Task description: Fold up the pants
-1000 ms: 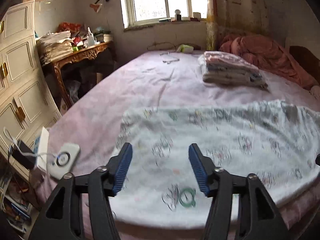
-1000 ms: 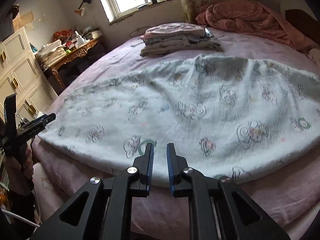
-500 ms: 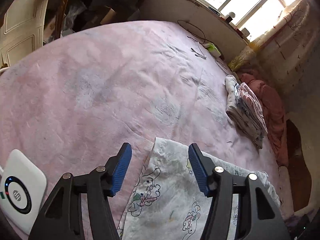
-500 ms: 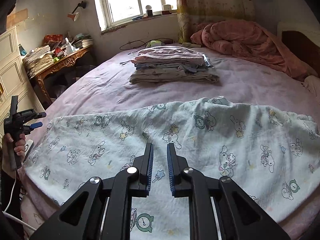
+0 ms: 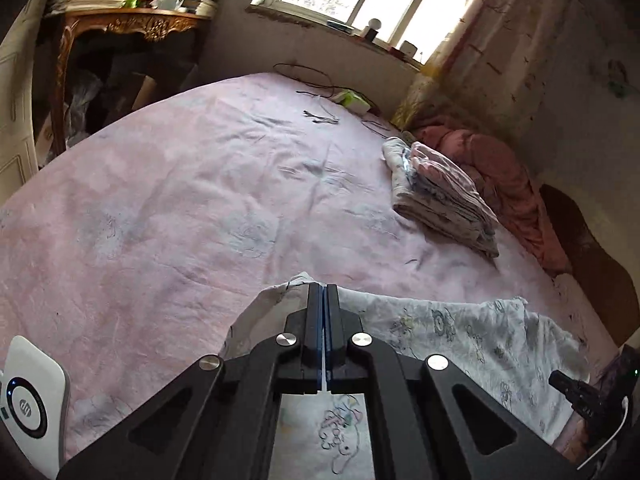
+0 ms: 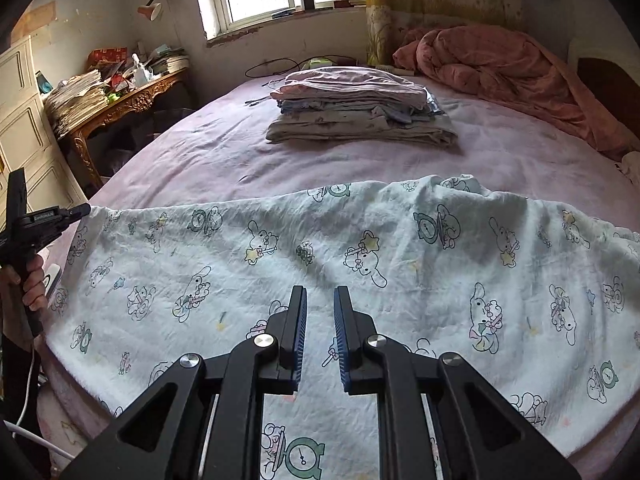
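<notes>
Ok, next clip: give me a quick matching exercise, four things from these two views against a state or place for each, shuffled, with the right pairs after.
Things:
1. left gripper
2. right gripper
3. pile of folded clothes
4. pink blanket

States or places:
A. bunched up at the far right of the bed
B. shut on a corner of the printed pants
C. stacked on the sheet beyond the pants
D. jaws slightly apart above the pants, gripping nothing

Pairs: 1-B, 2-D, 3-C, 4-A
</notes>
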Demonstrator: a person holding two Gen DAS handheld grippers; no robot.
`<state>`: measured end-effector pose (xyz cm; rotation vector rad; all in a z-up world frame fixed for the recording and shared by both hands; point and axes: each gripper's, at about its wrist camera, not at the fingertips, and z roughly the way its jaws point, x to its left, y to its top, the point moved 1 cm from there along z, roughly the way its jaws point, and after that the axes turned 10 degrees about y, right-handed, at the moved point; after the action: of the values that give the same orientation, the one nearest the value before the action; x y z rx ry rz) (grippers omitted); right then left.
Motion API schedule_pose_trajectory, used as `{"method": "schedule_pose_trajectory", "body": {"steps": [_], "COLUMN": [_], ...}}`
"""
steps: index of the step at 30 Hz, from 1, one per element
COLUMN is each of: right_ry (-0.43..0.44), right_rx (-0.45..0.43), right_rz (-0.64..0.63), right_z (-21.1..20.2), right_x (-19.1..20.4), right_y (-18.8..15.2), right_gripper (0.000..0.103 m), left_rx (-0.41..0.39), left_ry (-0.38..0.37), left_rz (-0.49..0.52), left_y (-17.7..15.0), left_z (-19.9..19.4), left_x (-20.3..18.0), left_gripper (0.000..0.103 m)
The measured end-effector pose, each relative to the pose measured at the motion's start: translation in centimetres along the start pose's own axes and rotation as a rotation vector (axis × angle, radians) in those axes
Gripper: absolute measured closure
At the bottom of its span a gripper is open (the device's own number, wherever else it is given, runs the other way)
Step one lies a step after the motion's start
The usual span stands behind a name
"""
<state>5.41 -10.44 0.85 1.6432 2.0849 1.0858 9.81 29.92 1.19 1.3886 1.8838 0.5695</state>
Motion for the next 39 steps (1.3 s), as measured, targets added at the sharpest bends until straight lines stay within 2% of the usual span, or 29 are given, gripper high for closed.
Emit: {"method": "schedule_pose_trajectory", "body": {"steps": [3, 6, 10, 14, 16, 17, 18, 19, 20, 22, 25, 27, 29, 31, 37, 39], "right_ry": [-0.004, -0.011, -0.012, -0.015, -0.02, -0.023, -0.024, -0.025, -0.027, -0.042, -0.08, -0.137, -0.187, -0.207, -0.277, -0.28], "right_rx": [0.009, 0.017, 0.026, 0.03, 0.029, 0.029, 0.029, 0.027, 0.022, 0.004, -0.032, -0.048, -0.077, -0.105, -0.167, -0.194], "right_rz": [-0.007, -0.004, 0.013, 0.007, 0.003, 0.005, 0.007, 0.009, 0.01, 0.01, 0.005, -0.008, 0.005, 0.018, 0.012, 0.038], "right_z": [0.2, 0.4, 0.5, 0.3, 0.2, 0.1, 0.1, -0.1, -0.2, -0.8, -2.3, -3.5, -4.8, -6.0, -8.3, -8.8], "right_x": [0.0, -0.3, -0.8, -0.9, -0.9, -1.0, -1.1, -1.1, -1.3, -1.6, -2.9, -4.4, -6.3, -7.9, -11.7, -12.8], "right_y": [-0.3, -0.4, -0.7, -0.9, -1.0, -0.9, -0.9, -0.8, -0.7, -0.4, 0.3, 1.0, 1.9, 2.9, 6.5, 7.8], "right_gripper": [0.089, 0.089, 0.089, 0.089, 0.089, 0.089, 0.089, 0.089, 0.089, 0.089, 0.089, 0.087, 0.076, 0.071, 0.068, 0.06], "left_rx": [0.005, 0.035, 0.052, 0.046, 0.021, -0.003, -0.027, -0.07, -0.118, -0.166, -0.171, -0.159, -0.15, -0.158, -0.147, -0.139], "left_ry": [-0.017, -0.024, 0.009, 0.029, 0.091, 0.153, 0.214, 0.283, 0.341, 0.433, 0.412, 0.383, 0.354, 0.312, 0.15, 0.102], "left_rz": [0.103, 0.164, 0.207, 0.202, 0.188, 0.165, 0.136, 0.089, 0.045, 0.028, 0.101, 0.162, 0.221, 0.251, 0.273, 0.297], "left_y": [-1.7, -3.6, -5.0, -4.9, -4.3, -3.9, -3.4, -2.8, -2.4, -2.1, -2.5, -2.8, -2.9, -2.7, -1.7, -1.5], "left_z": [-0.7, -0.8, -0.7, -1.0, -1.2, -1.4, -1.7, -2.0, -2.4, -3.0, -3.5, -3.4, -3.2, -3.2, -1.3, -0.2], "left_x": [-3.0, -4.9, -5.4, -4.9, -4.3, -3.8, -3.2, -2.1, -1.2, -0.4, -1.5, -3.3, -5.6, -8.1, -17.6, -21.1], "left_gripper": [0.103, 0.103, 0.103, 0.103, 0.101, 0.096, 0.069, 0.036, 0.028, 0.032, 0.032, 0.032, 0.032, 0.032, 0.024, 0.024]}}
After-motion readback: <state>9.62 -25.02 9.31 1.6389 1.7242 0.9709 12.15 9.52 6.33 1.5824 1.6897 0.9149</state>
